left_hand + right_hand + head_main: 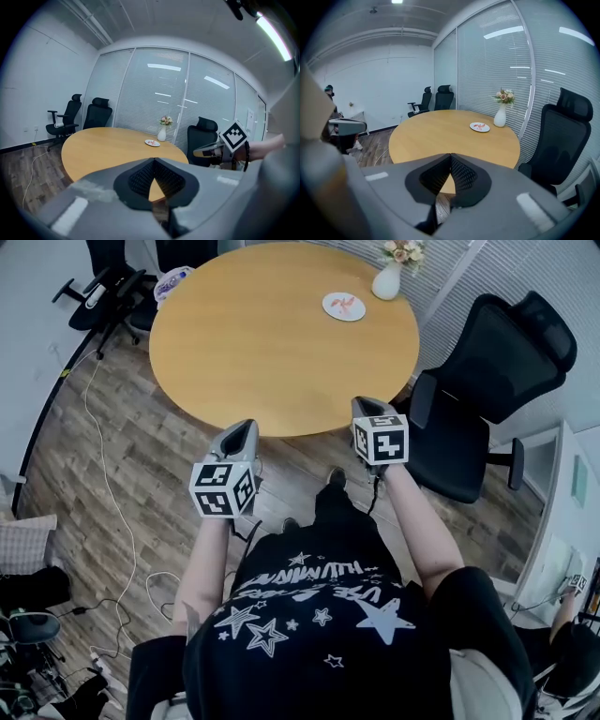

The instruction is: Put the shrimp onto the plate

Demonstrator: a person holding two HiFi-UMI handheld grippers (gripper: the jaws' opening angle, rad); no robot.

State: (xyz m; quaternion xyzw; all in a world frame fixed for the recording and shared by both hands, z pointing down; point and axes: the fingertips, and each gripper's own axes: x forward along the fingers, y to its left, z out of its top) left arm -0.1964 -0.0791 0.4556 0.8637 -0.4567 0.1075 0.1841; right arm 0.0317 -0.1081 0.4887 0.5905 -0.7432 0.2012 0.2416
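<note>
A small white plate [344, 306] lies at the far right of the round wooden table [272, 343], with pink-orange shrimp [348, 304] on it. The left gripper view shows the plate [152, 143] far off, as does the right gripper view [480, 127]. My left gripper [246, 427] hovers just short of the table's near edge, jaws shut and empty. My right gripper [367, 404] is held over that near edge, also shut with nothing in it. Each gripper's own view shows its jaws meeting at the tips: left gripper [154, 160], right gripper [450, 155].
A white vase of flowers [387, 279] stands just behind the plate. A black office chair [487, 381] is close on the right, and more chairs [108, 287] stand at the far left. A cable [108, 484] runs over the wooden floor. A person's legs are below me.
</note>
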